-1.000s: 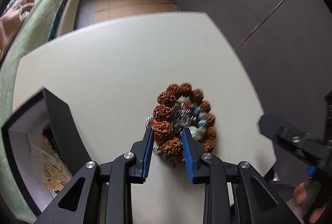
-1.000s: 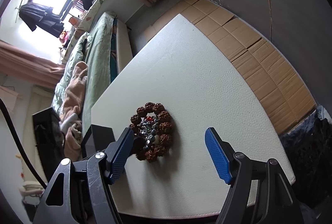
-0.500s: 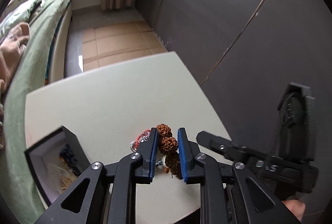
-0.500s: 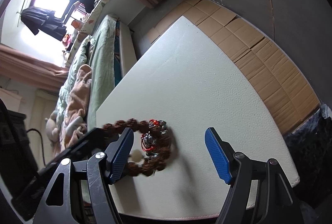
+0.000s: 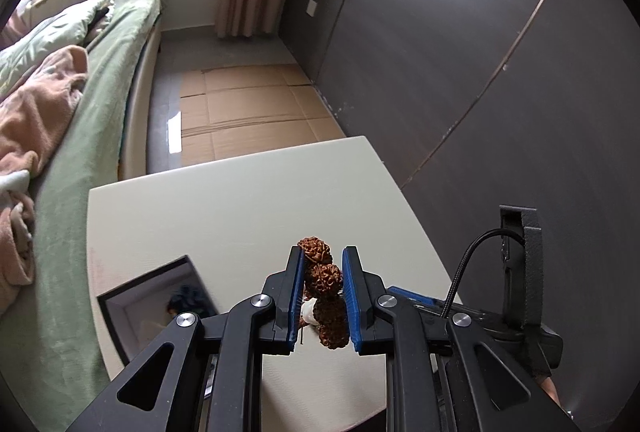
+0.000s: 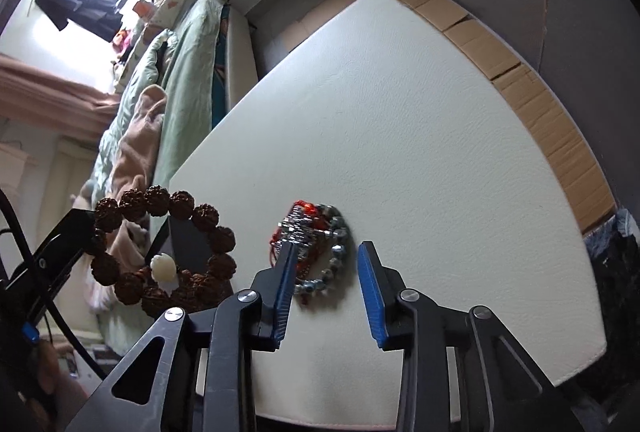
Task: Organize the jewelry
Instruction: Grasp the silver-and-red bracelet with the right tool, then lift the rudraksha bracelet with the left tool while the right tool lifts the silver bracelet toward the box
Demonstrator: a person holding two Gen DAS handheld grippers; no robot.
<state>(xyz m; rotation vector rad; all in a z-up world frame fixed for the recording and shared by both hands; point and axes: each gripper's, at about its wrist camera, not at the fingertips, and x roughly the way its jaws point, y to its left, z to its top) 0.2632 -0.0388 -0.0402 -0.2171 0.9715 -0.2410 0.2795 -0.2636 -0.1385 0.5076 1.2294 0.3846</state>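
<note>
Left gripper [image 5: 322, 296]: fingers clamped on knobbly brown bead bracelet [image 6: 160, 244]; rigid beads, floppy loop.
Right gripper [image 6: 326, 290]: fingers closing around slippery metal-bead bracelet [image 6: 320, 248], not yet touching; take its 6 o'clock edge.

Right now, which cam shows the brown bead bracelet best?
Right wrist: the whole brown bead bracelet hangs in view as a ring. Left wrist shows only a few beads clamped between the left jaws.

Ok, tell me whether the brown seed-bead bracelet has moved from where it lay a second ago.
Yes. The brown seed-bead bracelet has been lifted off the white table, clamped in the left gripper.
</note>
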